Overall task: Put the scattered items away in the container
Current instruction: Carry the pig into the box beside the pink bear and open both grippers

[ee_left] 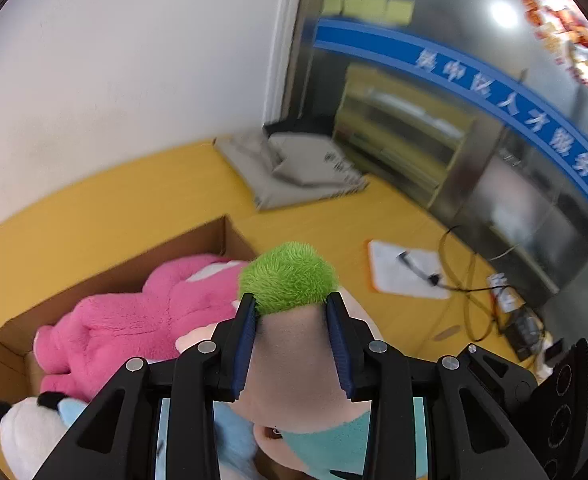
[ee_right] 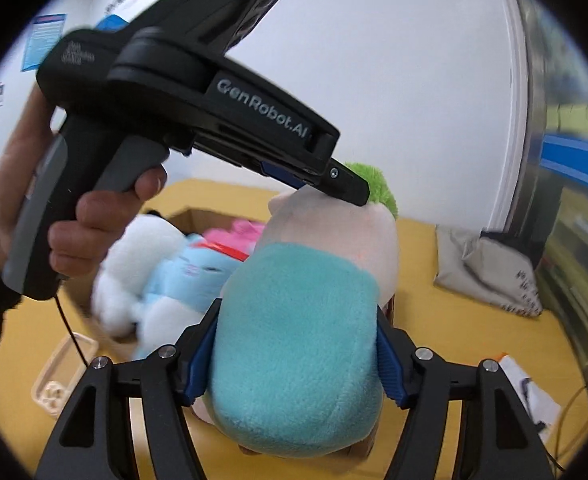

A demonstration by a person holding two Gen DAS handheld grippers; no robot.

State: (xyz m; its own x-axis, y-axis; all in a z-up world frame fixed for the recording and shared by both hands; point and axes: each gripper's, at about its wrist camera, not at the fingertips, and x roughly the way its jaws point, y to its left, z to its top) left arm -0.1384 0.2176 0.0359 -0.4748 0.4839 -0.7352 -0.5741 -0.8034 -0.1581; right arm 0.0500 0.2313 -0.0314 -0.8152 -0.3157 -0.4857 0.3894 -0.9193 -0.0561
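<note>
Only the left wrist view shows the left hand-held gripper [ee_left: 292, 346] from behind: its ribbed blue pads pinch the pale, smooth head of the plush doll [ee_left: 294, 344], just under a tuft of shaggy green hair at 12 o'clock of the jaws. That view also looks into the brown cardboard box [ee_left: 106, 276] at 9 o'clock, where a fluffy pink plush [ee_left: 134, 320] lies, and a white plush with black ears [ee_left: 26, 428] sits at 8 o'clock. A white pad edged in orange [ee_left: 405, 272] lies flat on the yellow tabletop [ee_left: 313, 224] at 3 o'clock.

Only the right wrist view shows the person's hand [ee_right: 90, 216] around the left tool's grey handle at 9 o'clock, and the right hand-held gripper [ee_right: 294, 356] squeezing the doll's teal, short-piled, rounded body. The doll hangs above the box, gripped at both ends. A clear plastic tray [ee_right: 66, 372] lies at 8 o'clock. A crumpled grey cloth bag [ee_right: 485, 268] rests at 3 o'clock.
</note>
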